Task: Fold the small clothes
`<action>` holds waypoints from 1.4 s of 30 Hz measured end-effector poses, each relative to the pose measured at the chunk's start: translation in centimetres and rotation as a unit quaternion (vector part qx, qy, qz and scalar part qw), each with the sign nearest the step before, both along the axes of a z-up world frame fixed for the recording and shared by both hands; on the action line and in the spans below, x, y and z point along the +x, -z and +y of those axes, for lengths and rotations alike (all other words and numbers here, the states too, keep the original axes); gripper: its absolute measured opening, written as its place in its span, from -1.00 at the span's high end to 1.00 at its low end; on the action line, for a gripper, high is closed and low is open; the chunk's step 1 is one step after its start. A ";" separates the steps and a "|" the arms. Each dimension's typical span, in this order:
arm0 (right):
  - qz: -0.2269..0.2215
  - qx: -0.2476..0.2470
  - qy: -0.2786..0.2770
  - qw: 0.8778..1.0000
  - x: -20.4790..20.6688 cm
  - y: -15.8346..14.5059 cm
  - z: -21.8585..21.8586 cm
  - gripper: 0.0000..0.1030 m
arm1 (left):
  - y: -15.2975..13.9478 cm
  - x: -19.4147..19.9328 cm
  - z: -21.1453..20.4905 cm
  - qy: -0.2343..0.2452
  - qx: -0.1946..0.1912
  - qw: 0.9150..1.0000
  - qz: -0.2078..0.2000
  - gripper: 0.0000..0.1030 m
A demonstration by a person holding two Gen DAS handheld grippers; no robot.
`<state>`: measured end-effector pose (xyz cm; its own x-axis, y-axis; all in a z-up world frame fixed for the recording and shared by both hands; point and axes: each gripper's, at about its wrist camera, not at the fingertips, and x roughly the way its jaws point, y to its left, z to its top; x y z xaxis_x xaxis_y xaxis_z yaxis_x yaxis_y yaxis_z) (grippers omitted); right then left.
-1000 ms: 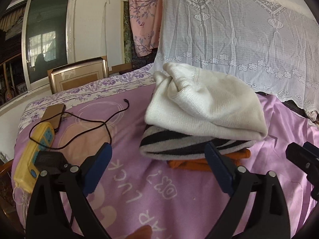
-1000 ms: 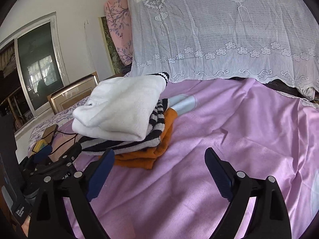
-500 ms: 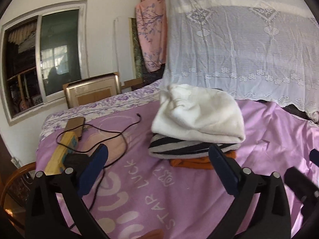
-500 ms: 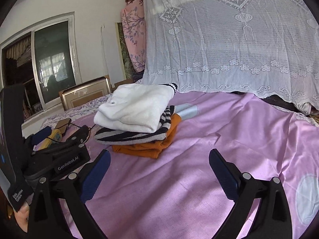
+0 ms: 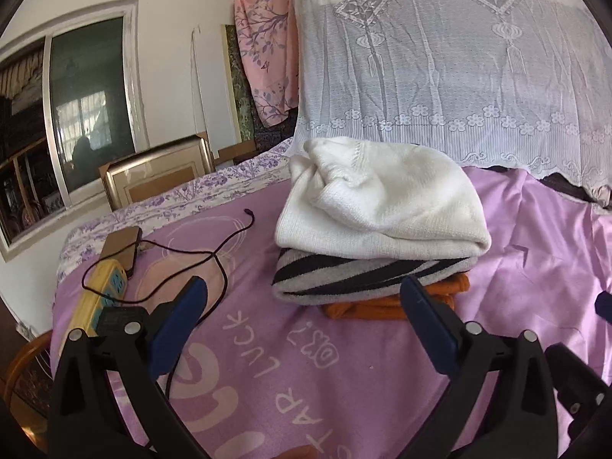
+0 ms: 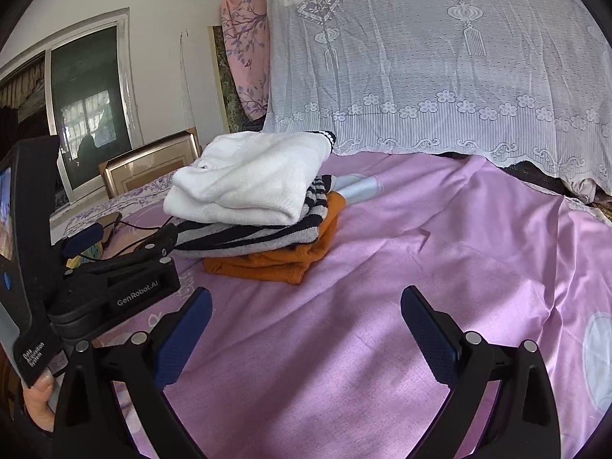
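The left gripper (image 5: 302,306) stands with its jaws wide apart and nothing between them, above the purple sheet (image 5: 344,382). The right gripper (image 6: 306,313) is the same: jaws spread, no cloth in them, over a bare part of the sheet.

The task's things are in a stack of folded clothes (image 5: 378,229) that lies in front of both grippers, toward the far side of the bed. A white knit piece (image 6: 248,179) is on top, a striped black and grey one (image 5: 367,271) is under it, and an orange one (image 6: 275,260) is at the bottom. A pale blue piece (image 6: 359,187) shows just behind the stack. The stack looks finished, so probably little of the work is left here.

The risk is in the stack itself. The white piece is thick and rounded, and its top edge is loose, so a gripper that passes close could push it and the fold could open or the piece slide off. On the left side a black cable (image 5: 214,256) runs across the sheet near the left gripper, beside a yellow power strip (image 5: 103,298) and a brown flat device (image 5: 122,244). A finger could catch this cable and drag them.

Behind the bed hangs a white lace curtain (image 6: 440,76). A pink flowered cloth (image 5: 264,57) hangs at its left, a window (image 5: 88,103) is in the white wall, and a gold frame (image 5: 160,176) leans below it.
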<state>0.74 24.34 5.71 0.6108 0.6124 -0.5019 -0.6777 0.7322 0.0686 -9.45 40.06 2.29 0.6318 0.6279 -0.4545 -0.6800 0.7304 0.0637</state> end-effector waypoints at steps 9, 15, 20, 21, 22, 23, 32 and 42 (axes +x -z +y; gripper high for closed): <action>-0.013 -0.003 0.001 1.000 -1.5 0.5 0.9 -0.93 | 0.9 -2.7 0.4 -0.013 -0.009 1.000 -0.001 -0.91; 0.001 -0.001 0.001 1.000 -1.0 1.0 0.9 -0.93 | 1.2 -3.6 0.5 -0.017 -0.014 1.000 -0.004 -0.91; -0.006 -0.004 -0.001 1.000 -1.4 1.3 1.5 -0.93 | 1.4 -3.9 0.3 -0.019 -0.011 1.000 -0.001 -0.91; -0.009 -0.005 -0.002 1.000 -1.4 1.3 1.5 -0.93 | 1.4 -3.8 0.2 -0.019 -0.009 1.000 0.001 -0.91; -0.011 -0.005 -0.002 1.000 -1.5 1.3 1.6 -0.93 | 1.4 -3.8 0.1 -0.019 -0.006 1.000 0.002 -0.91; -0.013 -0.006 -0.001 1.000 -1.5 1.4 1.6 -0.93 | 1.4 -3.7 0.1 -0.019 -0.004 1.000 0.003 -0.91; -0.015 -0.003 0.002 1.000 -1.4 1.4 1.5 -0.93 | 1.5 -3.7 -0.2 -0.019 -0.001 1.000 0.005 -0.91; -0.023 -0.005 -0.001 1.000 -1.7 1.4 1.6 -0.93 | 1.5 -3.7 -0.7 -0.017 0.006 1.000 0.008 -0.91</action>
